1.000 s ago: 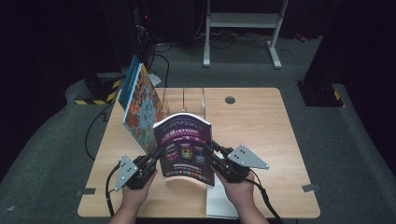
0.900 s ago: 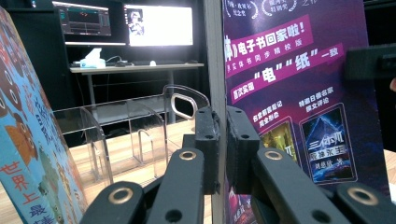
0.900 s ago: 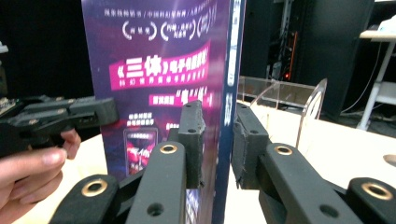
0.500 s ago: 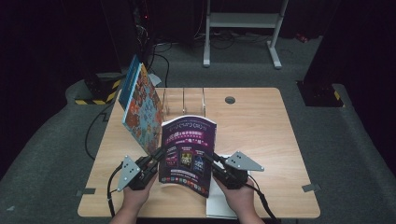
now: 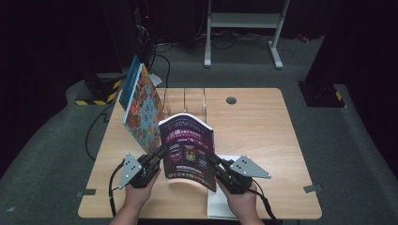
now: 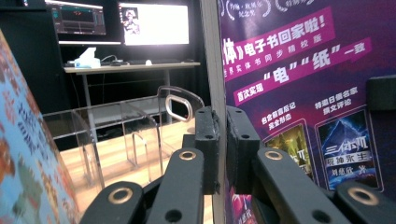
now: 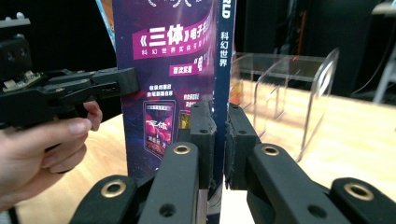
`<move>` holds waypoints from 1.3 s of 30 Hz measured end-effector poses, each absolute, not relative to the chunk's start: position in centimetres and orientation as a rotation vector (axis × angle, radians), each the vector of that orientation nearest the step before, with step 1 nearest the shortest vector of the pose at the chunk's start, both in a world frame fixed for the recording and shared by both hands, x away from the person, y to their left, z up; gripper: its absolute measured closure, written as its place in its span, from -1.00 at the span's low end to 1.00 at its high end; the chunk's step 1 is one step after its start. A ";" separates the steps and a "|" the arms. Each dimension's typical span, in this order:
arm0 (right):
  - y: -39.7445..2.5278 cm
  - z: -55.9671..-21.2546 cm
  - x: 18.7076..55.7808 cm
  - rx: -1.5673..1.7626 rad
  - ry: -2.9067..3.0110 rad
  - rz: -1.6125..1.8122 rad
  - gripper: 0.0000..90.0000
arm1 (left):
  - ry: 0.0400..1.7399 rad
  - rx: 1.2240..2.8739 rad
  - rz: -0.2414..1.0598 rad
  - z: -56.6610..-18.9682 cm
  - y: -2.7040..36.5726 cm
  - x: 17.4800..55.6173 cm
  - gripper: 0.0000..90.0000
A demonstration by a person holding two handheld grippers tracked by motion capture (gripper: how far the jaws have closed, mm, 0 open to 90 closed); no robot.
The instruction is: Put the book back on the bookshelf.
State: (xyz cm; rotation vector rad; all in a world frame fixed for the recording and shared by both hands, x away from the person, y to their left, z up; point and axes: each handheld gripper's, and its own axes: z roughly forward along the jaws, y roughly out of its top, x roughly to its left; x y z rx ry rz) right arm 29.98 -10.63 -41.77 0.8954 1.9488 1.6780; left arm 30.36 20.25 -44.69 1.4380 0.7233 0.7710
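A: Starting at the back of the wooden counter (image 5: 263, 131), where the clear acrylic book rack (image 5: 185, 101) is standing. Anything sitting in it?

B: Its slots are showing nothing but counter through the clear dividers. A colourful picture book (image 5: 143, 110) is leaning tilted at the rack's left end, with a blue-covered book (image 5: 127, 83) just behind it.

A: And the main event?

B: The purple magazine (image 5: 188, 149) is standing upright in front of the rack, cover toward the person and its top curling slightly. Both tools are gripping it. The left hand-held gripper (image 5: 159, 153) is pinching the magazine's left edge, jaws clamped with the page edge between them, as the left gripper view is showing (image 6: 219, 149).

A: The other side?

B: The right hand-held gripper (image 5: 213, 161) is clenching the spine edge on the right, low down; in the right gripper view (image 7: 219, 144) the jaws are pressing on either side of the spine. The magazine is sitting between the two tools, its lower edge near the counter's front.

A: Something pale underneath?

B: A white sheet (image 5: 220, 204) is lying flat on the counter by the right hand (image 5: 241, 204).
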 end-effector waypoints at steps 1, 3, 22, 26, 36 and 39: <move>-10.7 -41.5 29.9 0.885 1.935 1.673 0.87 | 0.719 1.436 0.774 -44.5 20.2 30.4 0.88; -10.9 -41.2 30.0 0.885 1.917 1.681 0.87 | 0.705 1.435 0.786 -43.8 20.0 30.7 0.88; -11.3 -41.9 30.2 0.841 1.846 1.632 0.87 | 0.809 1.502 0.798 -45.0 19.6 31.6 0.65; -10.9 -42.0 29.9 0.834 1.840 1.635 0.87 | 0.844 1.495 0.784 -44.9 19.9 31.1 0.49; -10.9 -42.1 29.8 0.868 1.818 1.653 0.87 | 0.826 1.536 0.718 -42.9 18.2 30.0 0.08; -10.9 -42.1 29.7 0.878 1.810 1.651 0.87 | 0.826 1.533 0.696 -42.1 17.6 29.8 0.02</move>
